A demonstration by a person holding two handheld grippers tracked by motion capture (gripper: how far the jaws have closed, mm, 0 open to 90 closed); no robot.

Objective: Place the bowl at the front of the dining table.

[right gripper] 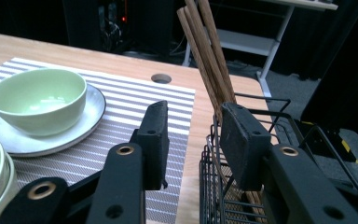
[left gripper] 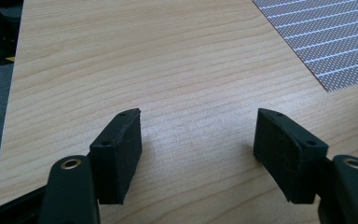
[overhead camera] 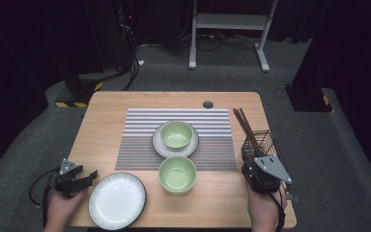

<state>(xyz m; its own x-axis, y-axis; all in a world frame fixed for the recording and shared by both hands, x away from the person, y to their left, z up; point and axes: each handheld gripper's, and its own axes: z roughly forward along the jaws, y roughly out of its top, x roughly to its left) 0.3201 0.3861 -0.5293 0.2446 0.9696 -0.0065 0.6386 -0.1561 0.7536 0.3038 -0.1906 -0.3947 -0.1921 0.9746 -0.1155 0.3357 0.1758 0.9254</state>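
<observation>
A black wire basket (overhead camera: 265, 137) at the table's right edge holds wooden chopsticks (overhead camera: 244, 124) that lean to the far left. My right gripper (overhead camera: 252, 157) is at the basket's near side. In the right gripper view the jaws (right gripper: 193, 135) stand apart; the basket's left rim (right gripper: 210, 140) rises in the gap close to the right pad, and the chopsticks (right gripper: 207, 51) pass behind that pad. Neither pad visibly presses. My left gripper (overhead camera: 88, 180) rests at the near left corner, open (left gripper: 198, 140) over bare wood, next to a white plate (overhead camera: 117, 199).
A striped placemat (overhead camera: 135, 140) carries a green bowl (overhead camera: 176, 134) on a small plate (overhead camera: 160, 146). A second green bowl (overhead camera: 177, 174) stands in front of the mat. The table (overhead camera: 106, 111) has a cable hole (overhead camera: 207, 104) at the back.
</observation>
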